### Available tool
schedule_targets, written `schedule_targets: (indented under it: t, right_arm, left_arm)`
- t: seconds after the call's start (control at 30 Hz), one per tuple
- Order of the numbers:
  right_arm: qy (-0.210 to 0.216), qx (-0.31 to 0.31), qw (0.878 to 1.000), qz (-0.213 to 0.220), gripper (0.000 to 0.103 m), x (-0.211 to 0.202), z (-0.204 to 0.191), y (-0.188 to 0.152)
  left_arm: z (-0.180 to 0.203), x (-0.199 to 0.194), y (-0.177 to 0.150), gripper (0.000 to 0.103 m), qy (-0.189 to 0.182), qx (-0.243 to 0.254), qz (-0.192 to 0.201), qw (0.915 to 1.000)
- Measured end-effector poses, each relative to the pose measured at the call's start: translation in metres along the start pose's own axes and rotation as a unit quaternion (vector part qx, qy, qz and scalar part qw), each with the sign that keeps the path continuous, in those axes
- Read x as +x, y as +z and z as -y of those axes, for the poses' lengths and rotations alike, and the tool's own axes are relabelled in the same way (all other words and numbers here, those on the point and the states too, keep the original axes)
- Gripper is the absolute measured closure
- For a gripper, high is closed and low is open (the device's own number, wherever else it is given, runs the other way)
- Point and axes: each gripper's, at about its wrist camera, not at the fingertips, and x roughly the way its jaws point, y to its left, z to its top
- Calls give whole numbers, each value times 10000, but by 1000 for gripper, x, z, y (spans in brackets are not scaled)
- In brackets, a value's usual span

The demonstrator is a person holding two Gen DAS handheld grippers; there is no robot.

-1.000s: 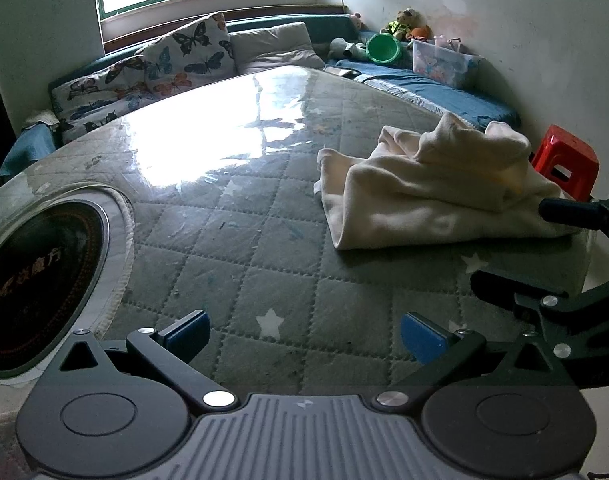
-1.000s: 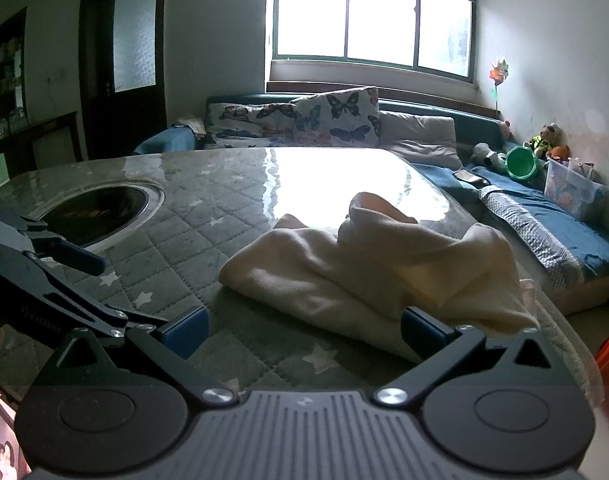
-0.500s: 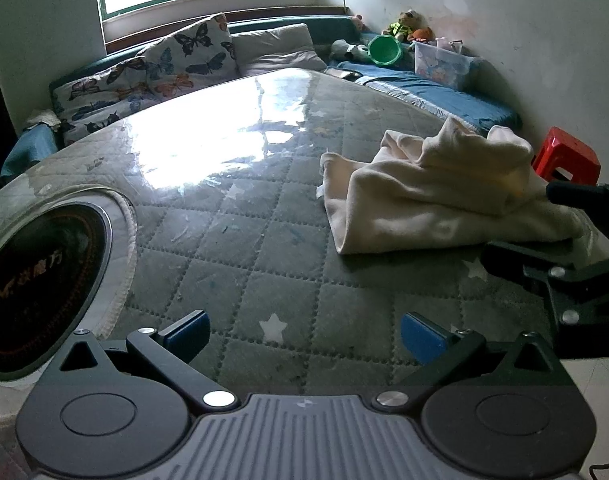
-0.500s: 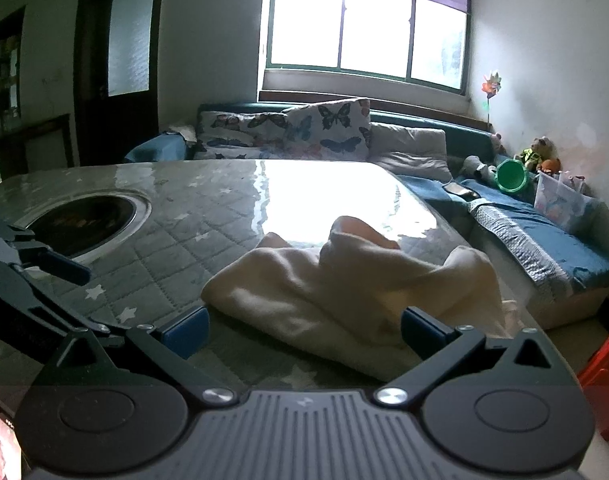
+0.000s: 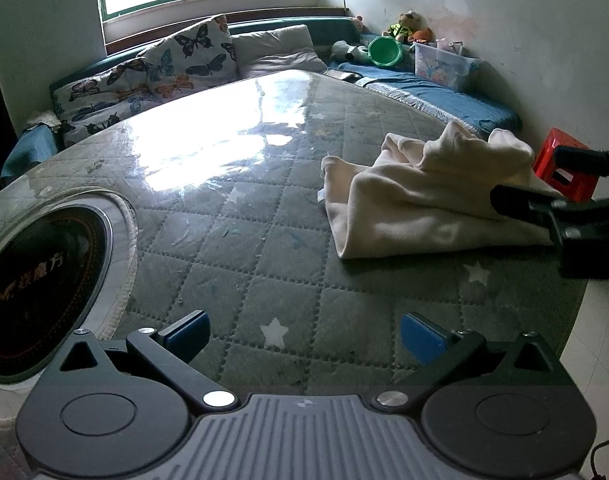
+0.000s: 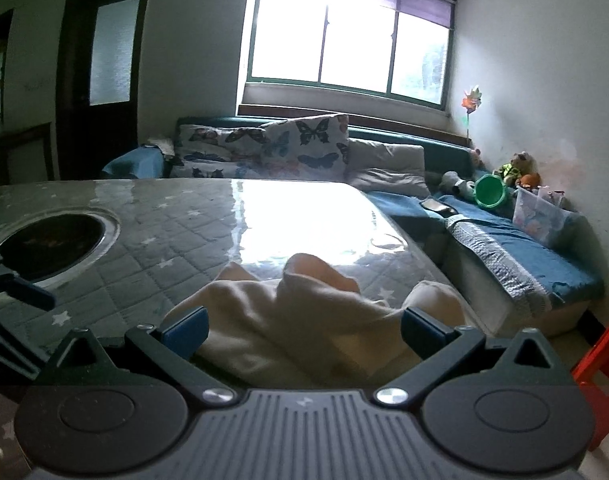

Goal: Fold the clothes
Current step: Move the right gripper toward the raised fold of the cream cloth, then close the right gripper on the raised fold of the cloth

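Note:
A cream garment [image 5: 420,196] lies crumpled on the right part of the quilted grey table [image 5: 232,240], close to its right edge. My left gripper [image 5: 302,332] hangs open over bare table near the front edge, well short of the cloth. Its fingers hold nothing. In the right wrist view the same garment [image 6: 304,320] fills the space just ahead of my right gripper [image 6: 302,330], which is open and low at the cloth's near edge. The right gripper's black fingers [image 5: 544,200] also show at the right side of the left wrist view, against the garment.
A round black induction plate [image 5: 36,280] is set into the table at the left. A sofa with butterfly cushions [image 5: 176,60] and a blue bench with toys and a clear box [image 5: 444,64] line the far walls. A red stool [image 5: 564,168] stands on the floor at the right.
My right gripper has dropped lower and moved in to the garment's near edge. The left gripper has drifted slightly, still over bare table. Both stay open.

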Motion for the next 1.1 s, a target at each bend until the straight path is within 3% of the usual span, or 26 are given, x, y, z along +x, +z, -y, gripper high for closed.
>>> schedule_targets:
  t: [0.57, 1.1]
  right_arm:
    - [-192, 248, 9992, -228, 4, 29, 23, 0]
    - [-25, 375, 9980, -502, 20, 40, 32, -7]
  left_arm:
    - [-1, 1, 0, 0, 16, 7, -10, 10000]
    - [-2, 2, -1, 0, 24, 35, -17, 10000]
